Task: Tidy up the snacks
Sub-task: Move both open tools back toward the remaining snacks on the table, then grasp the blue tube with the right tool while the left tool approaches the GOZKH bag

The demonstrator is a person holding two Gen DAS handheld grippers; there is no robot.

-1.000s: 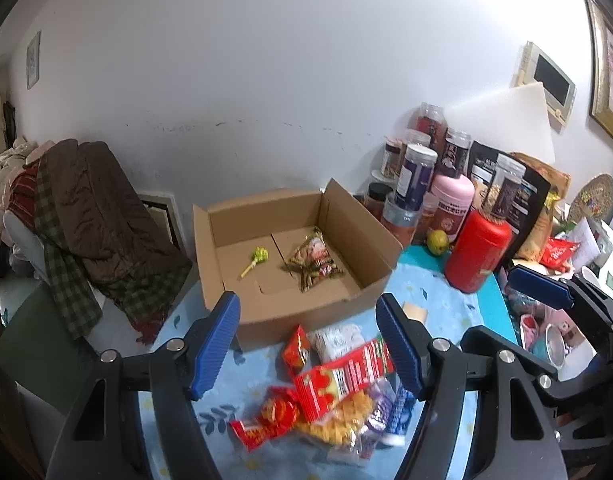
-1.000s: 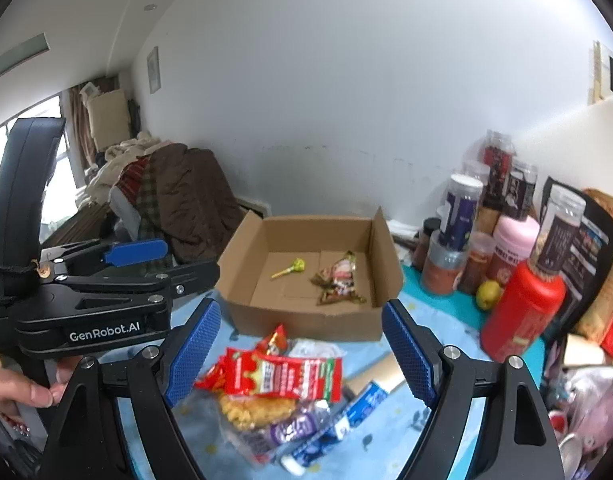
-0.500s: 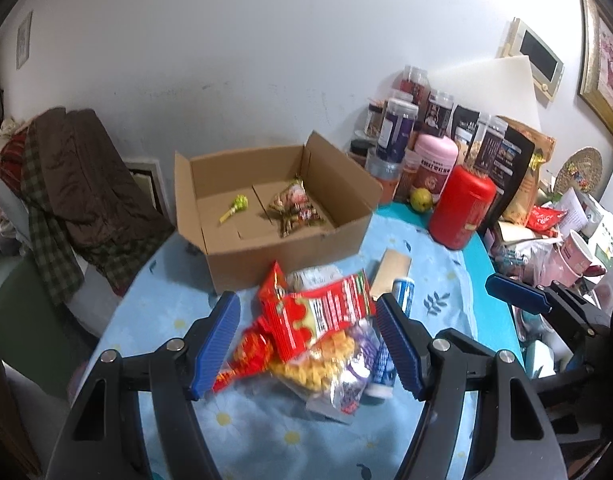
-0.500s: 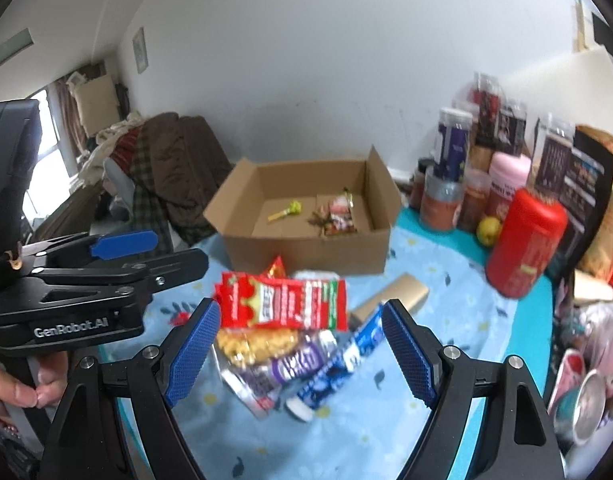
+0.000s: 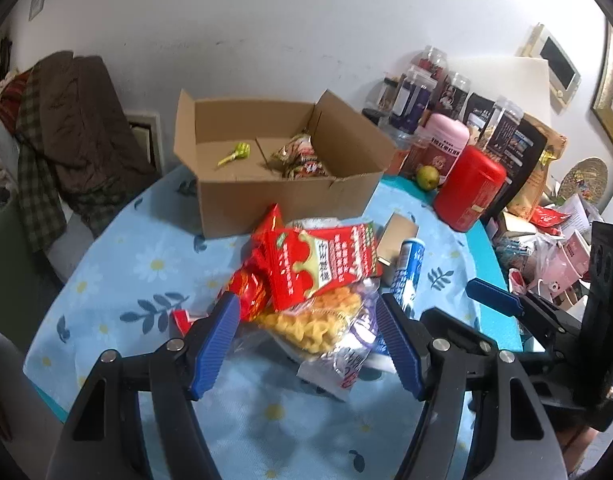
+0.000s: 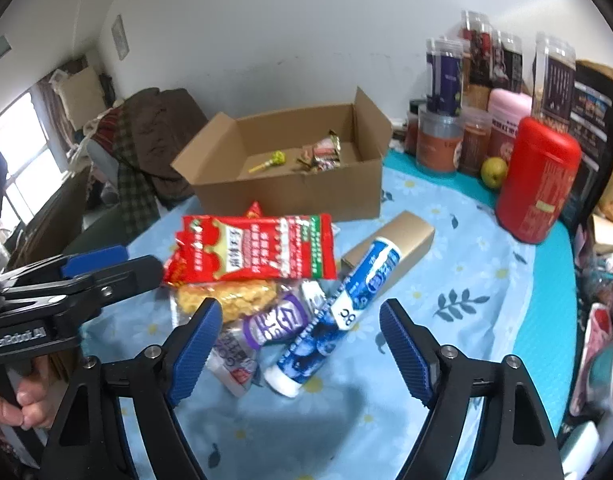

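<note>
Cardboard box point(image 5: 266, 196) holding one lollipop point(image 5: 235, 153), one red canister point(image 5: 468, 188), left tool point(image 5: 308, 338) released, right tool point(image 6: 298, 346) closing on nothing

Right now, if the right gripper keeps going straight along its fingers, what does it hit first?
Probably the blue tube, lying between the closing, still empty jaws of the right gripper. The purple packet sits beside it; depth is unclear.

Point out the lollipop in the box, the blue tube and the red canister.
lollipop point(image 6: 277, 157), right wrist view, on its green head.
blue tube point(image 6: 346, 300), right wrist view, mid-body beside the label.
red canister point(image 6: 540, 176), right wrist view, middle of its side.
</note>
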